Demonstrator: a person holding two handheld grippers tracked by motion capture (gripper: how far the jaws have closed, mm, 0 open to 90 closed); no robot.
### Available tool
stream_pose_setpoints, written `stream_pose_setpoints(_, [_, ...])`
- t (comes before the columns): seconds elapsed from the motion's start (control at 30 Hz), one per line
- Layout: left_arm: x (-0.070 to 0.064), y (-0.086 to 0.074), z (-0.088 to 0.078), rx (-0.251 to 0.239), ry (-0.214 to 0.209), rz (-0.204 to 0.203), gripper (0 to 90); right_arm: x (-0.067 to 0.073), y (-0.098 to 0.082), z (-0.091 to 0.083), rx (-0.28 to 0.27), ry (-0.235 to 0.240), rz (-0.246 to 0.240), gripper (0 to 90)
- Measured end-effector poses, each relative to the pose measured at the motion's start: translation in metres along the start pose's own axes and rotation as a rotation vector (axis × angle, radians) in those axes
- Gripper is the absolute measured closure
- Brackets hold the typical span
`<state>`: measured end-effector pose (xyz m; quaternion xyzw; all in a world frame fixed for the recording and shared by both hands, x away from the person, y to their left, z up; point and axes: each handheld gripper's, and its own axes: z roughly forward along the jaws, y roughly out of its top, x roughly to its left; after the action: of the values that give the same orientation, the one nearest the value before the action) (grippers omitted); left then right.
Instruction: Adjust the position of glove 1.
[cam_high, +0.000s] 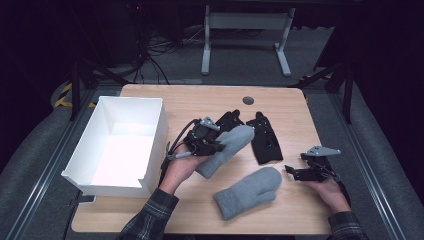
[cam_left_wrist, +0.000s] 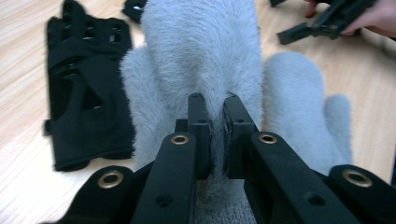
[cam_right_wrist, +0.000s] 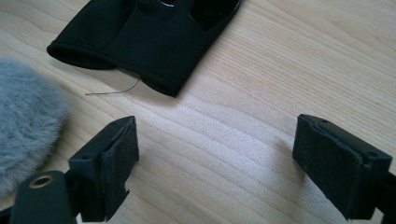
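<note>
Grey fuzzy wool mitten (cam_high: 227, 150), the piece in hand, is clamped near one end between the nearly closed jaws of the left gripper (cam_high: 218, 145), and in the high view it is seen lifted at a slant over the middle of the light wooden table (cam_high: 200, 100), its long axis running from lower left to upper right, the rounded tip pointing away from the person. In the left gripper view the pile of this mitten (cam_left_wrist: 201, 60) bulges on both sides of the pinching pads. An open white rectangular box (cam_high: 120, 145) stands just to the left of that hand, so the held mitten lies to the right of the box opening, and a carry toward it would be judged a leftward move made by the left hand, which is by far the nearer. A second grey fuzzy mitten (cam_high: 248, 192) lies flat toward the front edge, between the two hands and closer to the right gripper (cam_high: 292, 171), whose jaws stand wide apart with only bare wood between them. Two black fabric gloves (cam_high: 265, 140) rest side by side behind the mittens. No brand, label or legible writing can be made out anywhere.
</note>
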<state>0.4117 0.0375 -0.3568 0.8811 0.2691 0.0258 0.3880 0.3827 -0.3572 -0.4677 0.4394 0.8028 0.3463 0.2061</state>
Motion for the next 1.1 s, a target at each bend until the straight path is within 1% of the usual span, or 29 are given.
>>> stream_pose_setpoints(0.13, [-0.013,0.002,0.004,-0.001,-0.021,0.015,84.8,0.0,0.0,0.0,0.0,0.0,0.0,14.7])
stream_pose_setpoints(0.33, [-0.032,0.003,0.012,0.023,-0.065,0.044,84.8,0.0,0.0,0.0,0.0,0.0,0.0,14.7])
stream_pose_setpoints(0.4, [-0.038,0.004,0.014,0.035,-0.074,0.061,84.9,0.0,0.0,0.0,0.0,0.001,-0.001,14.7])
stream_pose_setpoints(0.47, [-0.046,0.004,0.016,0.04,-0.085,0.074,84.8,0.0,0.0,0.0,0.0,0.001,-0.001,14.7])
stream_pose_setpoints(0.53, [-0.054,0.003,0.02,0.056,-0.096,0.095,84.8,0.0,0.0,0.0,0.0,0.002,-0.001,14.7])
stream_pose_setpoints(0.57, [-0.054,0.003,0.02,0.056,-0.096,0.095,84.9,0.0,0.0,0.0,0.0,0.002,-0.001,14.7])
stream_pose_setpoints(0.6, [-0.057,0.002,0.022,0.066,-0.102,0.107,84.9,0.0,0.0,0.0,-0.001,0.001,-0.002,14.7])
stream_pose_setpoints(0.63, [-0.06,0.001,0.025,0.064,-0.108,0.113,84.9,0.0,0.0,0.0,-0.001,0.001,-0.002,14.7])
stream_pose_setpoints(0.67, [-0.064,0.0,0.029,0.081,-0.121,0.121,84.8,0.0,0.0,0.0,-0.001,0.002,-0.002,14.7])
stream_pose_setpoints(0.7, [-0.064,0.0,0.029,0.081,-0.121,0.121,84.8,0.0,0.0,0.0,-0.001,0.002,-0.002,14.7])
stream_pose_setpoints(0.73, [-0.067,0.0,0.032,0.079,-0.121,0.128,84.8,0.0,0.0,0.0,-0.001,0.002,-0.003,14.7])
stream_pose_setpoints(0.77, [-0.07,0.0,0.034,0.092,-0.129,0.136,84.8,0.0,0.0,0.0,-0.001,0.002,-0.003,14.7])
stream_pose_setpoints(0.8, [-0.073,0.0,0.036,0.1,-0.128,0.143,84.8,0.0,0.0,0.0,0.0,0.003,-0.003,14.7])
stream_pose_setpoints(0.83, [-0.075,0.0,0.037,0.097,-0.127,0.153,84.8,0.0,0.0,0.0,-0.001,0.002,-0.003,14.7])
stream_pose_setpoints(0.9, [-0.079,-0.001,0.041,0.101,-0.129,0.158,84.9,0.0,0.0,0.0,-0.001,0.002,-0.003,14.7])
stream_pose_setpoints(0.93, [-0.08,-0.001,0.042,0.109,-0.131,0.17,84.8,0.0,0.0,0.0,-0.001,0.003,-0.003,14.7])
stream_pose_setpoints(1.03, [-0.083,-0.002,0.045,0.117,-0.118,0.175,84.8,0.0,0.0,0.0,-0.001,0.002,-0.003,14.7])
stream_pose_setpoints(1.07, [-0.085,-0.002,0.045,0.121,-0.111,0.186,84.8,0.0,0.0,0.0,-0.001,0.002,-0.004,14.7])
stream_pose_setpoints(1.1, [-0.086,-0.002,0.047,0.119,-0.117,0.191,84.8,0.0,0.0,0.0,-0.001,0.003,-0.004,14.7])
